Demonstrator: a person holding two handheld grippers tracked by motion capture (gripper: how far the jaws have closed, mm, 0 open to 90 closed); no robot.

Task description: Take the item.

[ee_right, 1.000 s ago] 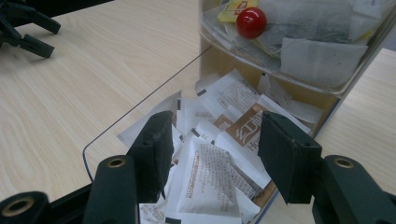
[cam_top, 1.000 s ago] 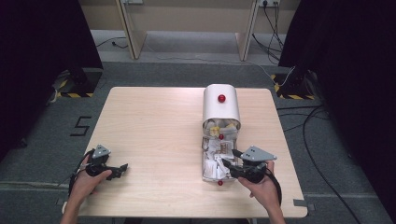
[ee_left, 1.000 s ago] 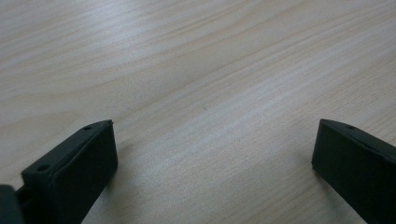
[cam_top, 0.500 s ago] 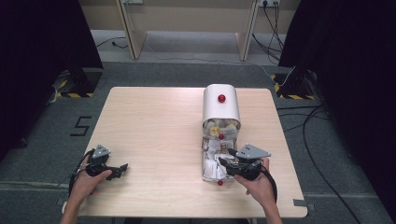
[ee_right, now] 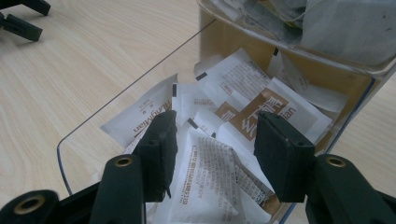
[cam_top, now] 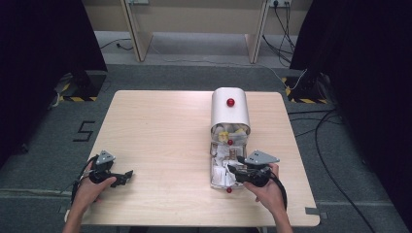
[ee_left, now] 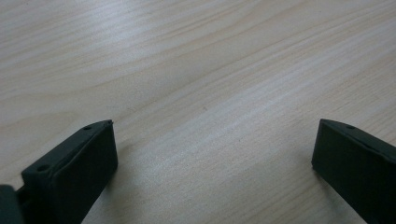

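Observation:
A rounded silver box (cam_top: 230,114) with a red knob (cam_top: 230,102) stands at the table's right of centre. Its clear drawer (ee_right: 140,77) is pulled out toward me and holds several white and brown sachets (ee_right: 210,172). My right gripper (cam_top: 232,170) reaches into that drawer from the right. In the right gripper view its jaws (ee_right: 215,119) stand half apart over the pile. They have just been closing, with a white sachet lying between them and not pinched. My left gripper (cam_top: 128,174) rests at the front left. Its jaws (ee_left: 215,123) are wide open over bare wood.
The light wooden table (cam_top: 160,126) stretches bare between the two hands. A second compartment (cam_top: 228,132) under the box's lid holds more packets. Small red knobs (cam_top: 229,190) mark the drawer fronts. Dark curtains and cables surround the table.
My right gripper has edged slightly left, further over the drawer's sachets. The left hand and gripper have stayed where they were.

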